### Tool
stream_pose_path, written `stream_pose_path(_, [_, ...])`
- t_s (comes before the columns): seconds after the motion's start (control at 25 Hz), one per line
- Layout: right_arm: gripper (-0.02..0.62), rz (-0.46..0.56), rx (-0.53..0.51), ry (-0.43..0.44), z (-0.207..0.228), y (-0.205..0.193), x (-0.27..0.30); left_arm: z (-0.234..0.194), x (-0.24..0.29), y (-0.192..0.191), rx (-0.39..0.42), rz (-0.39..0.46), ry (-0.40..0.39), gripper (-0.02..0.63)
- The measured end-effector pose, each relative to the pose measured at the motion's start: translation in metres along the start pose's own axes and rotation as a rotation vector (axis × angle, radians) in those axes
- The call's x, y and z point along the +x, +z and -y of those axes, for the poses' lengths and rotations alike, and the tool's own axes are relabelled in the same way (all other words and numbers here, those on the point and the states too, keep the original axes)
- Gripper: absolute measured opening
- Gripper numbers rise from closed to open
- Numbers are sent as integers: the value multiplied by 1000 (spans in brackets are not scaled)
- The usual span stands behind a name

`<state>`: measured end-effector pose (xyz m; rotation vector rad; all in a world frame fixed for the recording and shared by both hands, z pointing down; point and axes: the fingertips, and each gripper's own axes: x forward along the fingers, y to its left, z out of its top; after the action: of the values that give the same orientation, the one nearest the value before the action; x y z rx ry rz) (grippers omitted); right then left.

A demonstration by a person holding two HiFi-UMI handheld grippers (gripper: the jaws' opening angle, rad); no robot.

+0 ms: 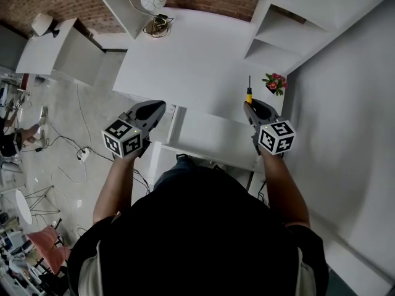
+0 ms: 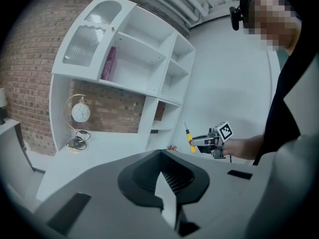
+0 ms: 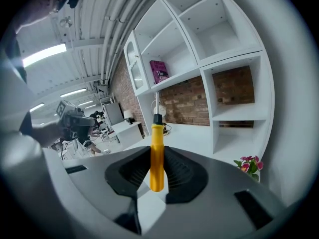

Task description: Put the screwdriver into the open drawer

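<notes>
The screwdriver (image 1: pixel 249 95) has a yellow handle and a thin metal shaft, and it points away from me over the white desk (image 1: pixel 191 60). My right gripper (image 1: pixel 249 104) is shut on its handle. In the right gripper view the screwdriver (image 3: pixel 156 153) stands upright between the jaws of the right gripper (image 3: pixel 157 147). The open drawer (image 1: pixel 210 135) juts out from the desk's front edge, below and between the two grippers. My left gripper (image 1: pixel 162 105) hovers at the drawer's left corner, shut on nothing. From the left gripper (image 2: pixel 162 152), the screwdriver (image 2: pixel 190 139) shows to the right.
A small pot of pink flowers (image 1: pixel 274 82) stands just right of the screwdriver. At the desk's back sit a round globe lamp (image 1: pixel 153 0) and a cable. White shelves (image 1: pixel 296 23) rise on the right. A pink book (image 3: pixel 159 71) stands on a shelf. Floor cables (image 1: pixel 80 156) lie left.
</notes>
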<state>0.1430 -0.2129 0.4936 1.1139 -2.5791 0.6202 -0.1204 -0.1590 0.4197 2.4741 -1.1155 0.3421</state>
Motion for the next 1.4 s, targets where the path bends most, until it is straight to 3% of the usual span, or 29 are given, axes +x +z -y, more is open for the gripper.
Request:
stream_pose_path(0.28, [89, -66, -59, 21, -3, -23, 11, 2, -1, -8, -12, -12, 4, 15])
stream_pose_path(1.4, [89, -222, -111, 98, -4, -85, 53, -7, -16, -35, -70, -27, 67, 15])
